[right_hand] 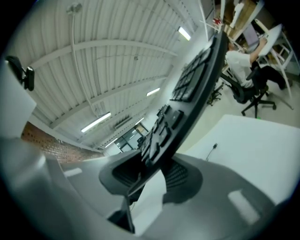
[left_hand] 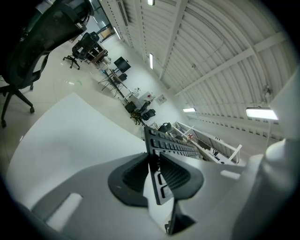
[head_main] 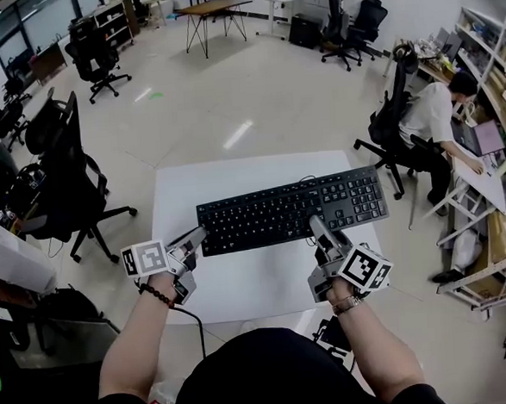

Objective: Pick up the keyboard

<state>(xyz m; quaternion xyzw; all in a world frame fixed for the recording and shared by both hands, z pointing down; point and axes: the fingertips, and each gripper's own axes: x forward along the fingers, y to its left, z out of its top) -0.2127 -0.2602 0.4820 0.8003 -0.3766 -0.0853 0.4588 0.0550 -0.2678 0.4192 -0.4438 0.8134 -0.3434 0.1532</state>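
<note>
White table (head_main: pixel 177 202), black office chair (head_main: pixel 61 177), seated person (head_main: pixel 428 117), far desk (head_main: pixel 213 7)

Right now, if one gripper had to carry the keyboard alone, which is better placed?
Right, probably. The right gripper clamps the keyboard on its front edge, nearer the middle; the left gripper pinches the left end, where the keyboard would likely sag from one grip.

You stand in an open office with a glossy pale floor (head_main: pixel 255 102). A white desk (head_main: pixel 241 284) lies straight ahead. Black office chairs (head_main: pixel 66 180) stand at nine o'clock and a trestle table (head_main: pixel 213 7) at twelve. A seated person (head_main: pixel 433 119) is at three. Strip lights (left_hand: pixel 261 113) line the ribbed white ceiling (left_hand: pixel 211 42).
</note>
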